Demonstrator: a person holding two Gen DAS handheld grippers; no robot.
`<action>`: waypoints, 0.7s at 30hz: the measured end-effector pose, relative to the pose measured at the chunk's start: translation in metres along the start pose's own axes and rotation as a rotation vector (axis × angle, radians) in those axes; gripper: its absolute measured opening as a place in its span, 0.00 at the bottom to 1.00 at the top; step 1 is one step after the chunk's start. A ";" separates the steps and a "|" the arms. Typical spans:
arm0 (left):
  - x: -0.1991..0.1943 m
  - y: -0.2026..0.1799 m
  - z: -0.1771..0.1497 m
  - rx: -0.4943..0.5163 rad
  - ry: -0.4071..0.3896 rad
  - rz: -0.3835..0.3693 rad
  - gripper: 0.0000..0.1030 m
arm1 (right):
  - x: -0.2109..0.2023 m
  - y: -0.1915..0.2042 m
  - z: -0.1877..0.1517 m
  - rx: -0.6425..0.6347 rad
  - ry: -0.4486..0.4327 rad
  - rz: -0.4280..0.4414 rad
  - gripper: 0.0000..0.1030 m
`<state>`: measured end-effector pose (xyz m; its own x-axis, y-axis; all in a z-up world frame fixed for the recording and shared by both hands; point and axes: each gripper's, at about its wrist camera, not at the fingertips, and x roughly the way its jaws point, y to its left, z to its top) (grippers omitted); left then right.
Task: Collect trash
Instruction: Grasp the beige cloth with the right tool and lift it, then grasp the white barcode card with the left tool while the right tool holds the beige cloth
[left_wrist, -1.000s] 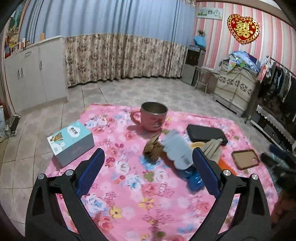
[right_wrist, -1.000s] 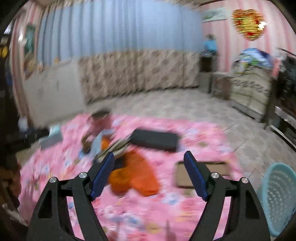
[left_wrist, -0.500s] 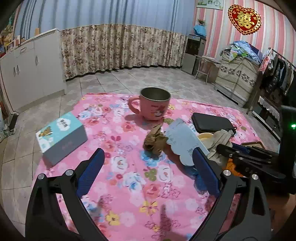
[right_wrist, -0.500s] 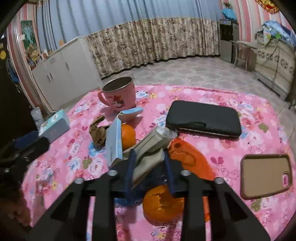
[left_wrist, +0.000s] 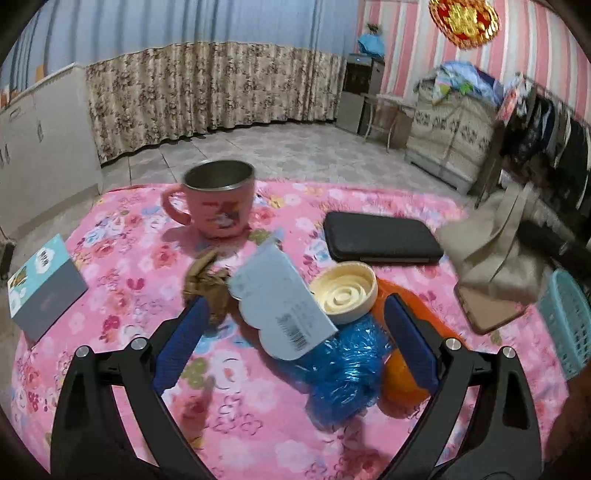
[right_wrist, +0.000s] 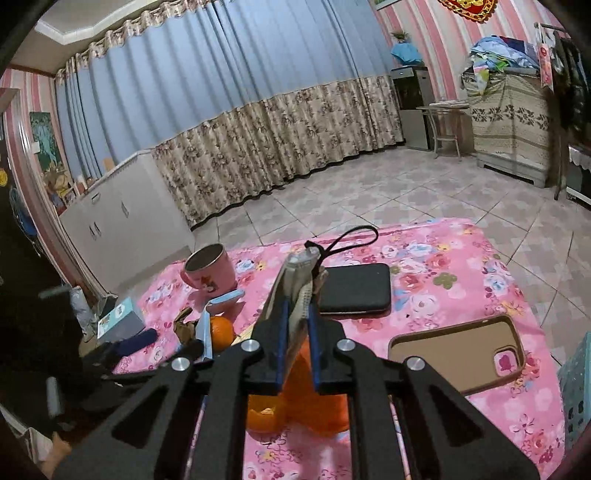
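At far left I see white cabinets, then blue curtains with a floral lower band across the back wall, a tiled floor, and pink striped walls on the right. The pink floral cloth fills the near ground. On it, left to right: a box, a pink mug, a brown paper wad, a grey card, a blue wrapper, a cream lid, orange peel, a black case, a phone case, and a blue basket at the right edge.

My left gripper hangs wide open above the card and wrapper, gripping nothing. My right gripper is nearly closed, pinching a beige mask lifted off the cloth, right of the lid.
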<state>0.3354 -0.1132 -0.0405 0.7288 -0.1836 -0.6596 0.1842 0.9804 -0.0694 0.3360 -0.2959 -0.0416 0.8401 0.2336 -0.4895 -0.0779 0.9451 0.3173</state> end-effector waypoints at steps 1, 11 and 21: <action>0.005 -0.002 -0.002 0.011 0.013 0.022 0.82 | -0.001 -0.001 0.001 0.006 -0.002 0.007 0.10; 0.016 0.000 -0.007 0.034 0.060 0.060 0.33 | -0.008 -0.003 0.003 0.019 -0.001 0.038 0.10; -0.038 0.020 0.001 -0.029 -0.085 0.038 0.08 | -0.034 -0.012 0.004 0.017 -0.041 0.026 0.11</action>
<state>0.3115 -0.0870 -0.0159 0.7883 -0.1503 -0.5966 0.1370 0.9882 -0.0678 0.3111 -0.3161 -0.0255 0.8590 0.2482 -0.4478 -0.0908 0.9347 0.3438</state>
